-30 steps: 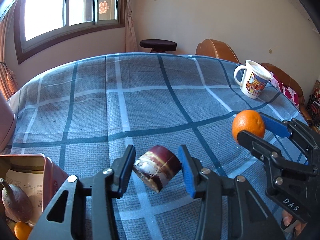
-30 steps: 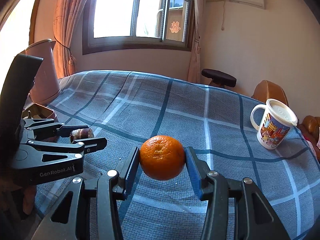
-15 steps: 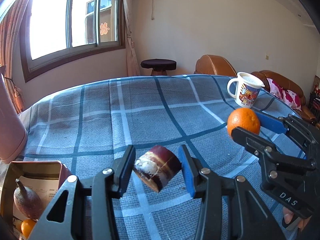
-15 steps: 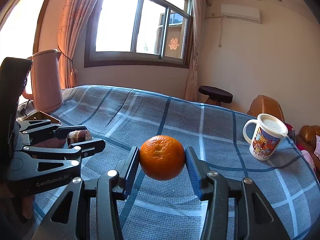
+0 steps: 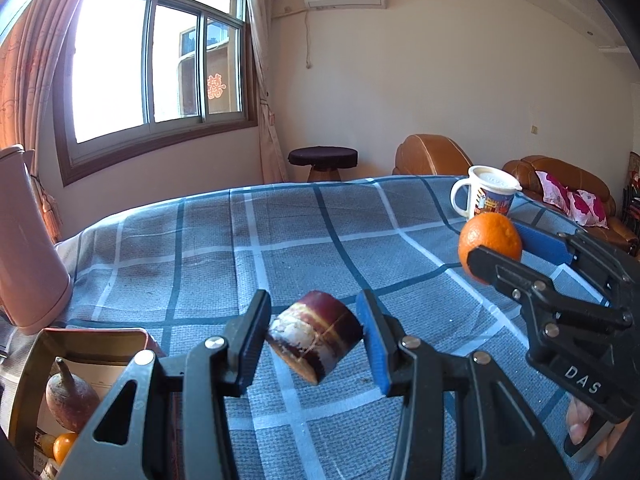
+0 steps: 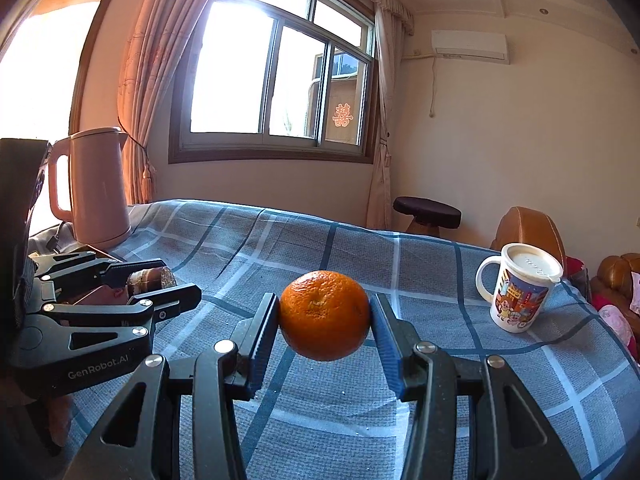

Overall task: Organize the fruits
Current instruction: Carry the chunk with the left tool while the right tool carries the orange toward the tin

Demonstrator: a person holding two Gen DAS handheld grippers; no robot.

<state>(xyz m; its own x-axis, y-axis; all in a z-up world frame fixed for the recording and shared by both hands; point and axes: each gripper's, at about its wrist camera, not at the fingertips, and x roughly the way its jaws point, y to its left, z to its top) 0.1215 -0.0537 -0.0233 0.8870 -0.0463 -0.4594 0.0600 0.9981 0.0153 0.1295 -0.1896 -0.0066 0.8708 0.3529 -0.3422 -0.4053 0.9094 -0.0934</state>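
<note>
Over the table: both grippers held up above a blue-grey checked tablecloth (image 5: pixel 248 248), each carrying one item clear of the cloth.
Left gripper (image 5: pixel 314 340): lower centre of the left wrist view; jaws closed partway onto a short dark-red cut stub (image 5: pixel 316 336), pale flesh showing on its cut end, pinched between the two pads and tilted down to the left.
Same gripper, other view: far left of the right wrist view (image 6: pixel 160 286), stub (image 6: pixel 150 279) just visible between its fingers.
Right gripper (image 6: pixel 324 334): lower centre of the right wrist view; jaws closed onto an orange (image 6: pixel 324 315), one pad touching each side, fruit off the cloth.
Same gripper, other view: right edge of the left wrist view (image 5: pixel 512 248), orange (image 5: pixel 490 240) at its tip, in front of the mug.
Box (image 5: pixel 132 334): open reddish-brown box at lower left of the left wrist view, on the table just beside the left gripper.
Box contents: a brownish pointed fruit (image 5: pixel 70 404) and a small orange fruit (image 5: pixel 64 446) below it, on printed paper.
Mug (image 6: pixel 520 288): white with cartoon print and a lid, upright on the cloth at right of the right wrist view, well apart from both grippers.
Kettle (image 6: pixel 94 188): pink, upright, at the table's far left corner near the box.
Background: window with curtains, dark round stool (image 5: pixel 322 158), brown leather seats by the wall.
</note>
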